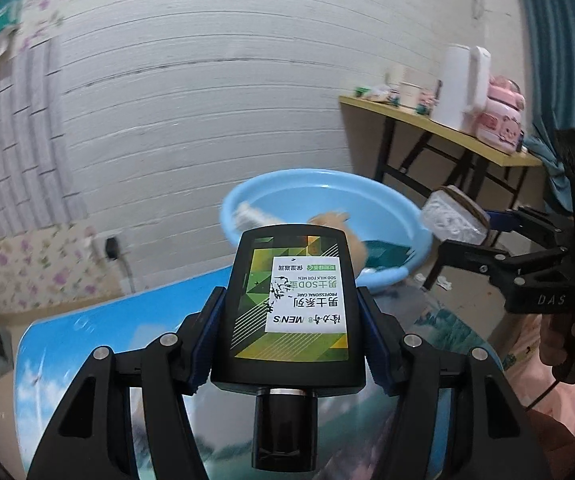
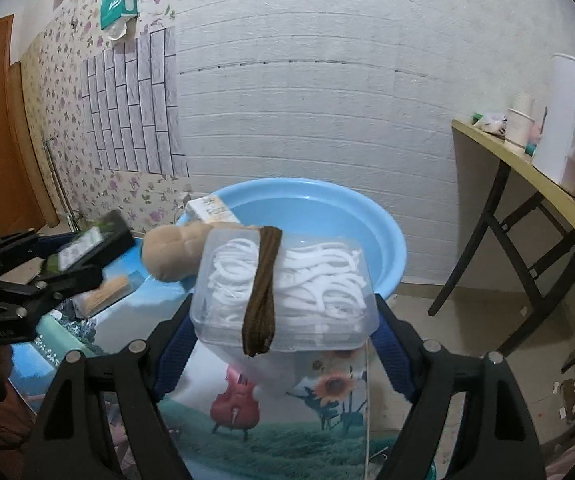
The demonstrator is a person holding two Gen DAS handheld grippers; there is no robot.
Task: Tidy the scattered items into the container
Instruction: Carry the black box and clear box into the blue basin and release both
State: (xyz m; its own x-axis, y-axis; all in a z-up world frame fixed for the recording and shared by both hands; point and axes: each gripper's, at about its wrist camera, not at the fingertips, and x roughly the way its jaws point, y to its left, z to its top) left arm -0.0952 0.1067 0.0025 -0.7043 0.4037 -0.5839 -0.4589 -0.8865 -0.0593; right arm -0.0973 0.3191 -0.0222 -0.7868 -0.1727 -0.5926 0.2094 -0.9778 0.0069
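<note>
Both grippers loaded: left gripper (image 1: 289,312) clamps black bottle (image 1: 291,304), long axis pointing ahead; right gripper (image 2: 283,320) pinches clear box (image 2: 287,292). Blue basin (image 2: 391,248) dead ahead, right one looks closer.

Basin (image 2: 383,240) on the table (image 2: 271,432), toy (image 2: 171,252) inside, wall (image 2: 307,100) behind.
</note>
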